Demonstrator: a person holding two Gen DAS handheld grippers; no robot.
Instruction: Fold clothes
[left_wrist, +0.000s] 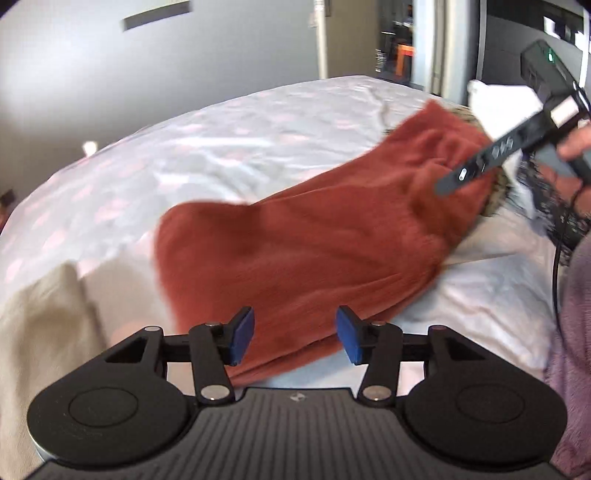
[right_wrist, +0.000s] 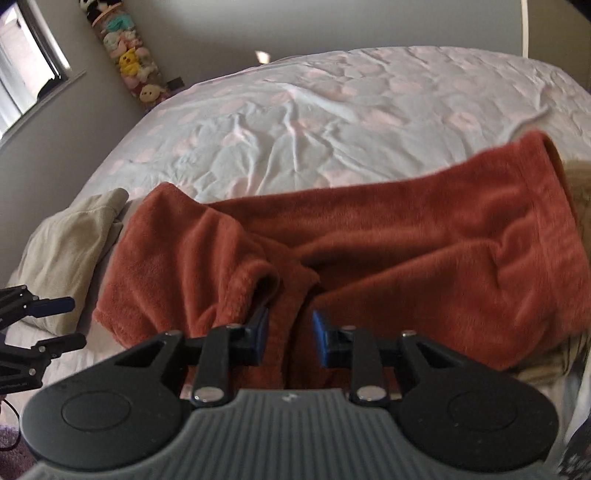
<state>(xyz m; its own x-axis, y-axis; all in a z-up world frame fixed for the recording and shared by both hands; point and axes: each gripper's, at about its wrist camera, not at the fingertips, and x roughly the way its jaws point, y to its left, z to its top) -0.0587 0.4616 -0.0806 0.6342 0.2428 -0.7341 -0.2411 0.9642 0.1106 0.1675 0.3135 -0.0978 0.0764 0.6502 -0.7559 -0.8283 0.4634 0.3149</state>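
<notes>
A rust-red fleece garment (left_wrist: 314, 243) lies stretched across the near part of the bed; it also fills the middle of the right wrist view (right_wrist: 369, 251). My left gripper (left_wrist: 295, 338) is open, its blue pads either side of the garment's near edge, holding nothing. My right gripper (right_wrist: 290, 338) is partly open with a bunched fold of the red fleece between its pads, not pinched. The right gripper shows in the left wrist view (left_wrist: 491, 155) above the garment's far end. The left gripper shows at the left edge of the right wrist view (right_wrist: 55, 325).
The bed (right_wrist: 332, 122) has a pale sheet with pink spots. A beige cloth (right_wrist: 70, 251) lies at the left of the garment. Other clothes, white and dark patterned, are piled at the right (left_wrist: 495, 103). A stack of plush toys (right_wrist: 129, 55) stands in the far corner.
</notes>
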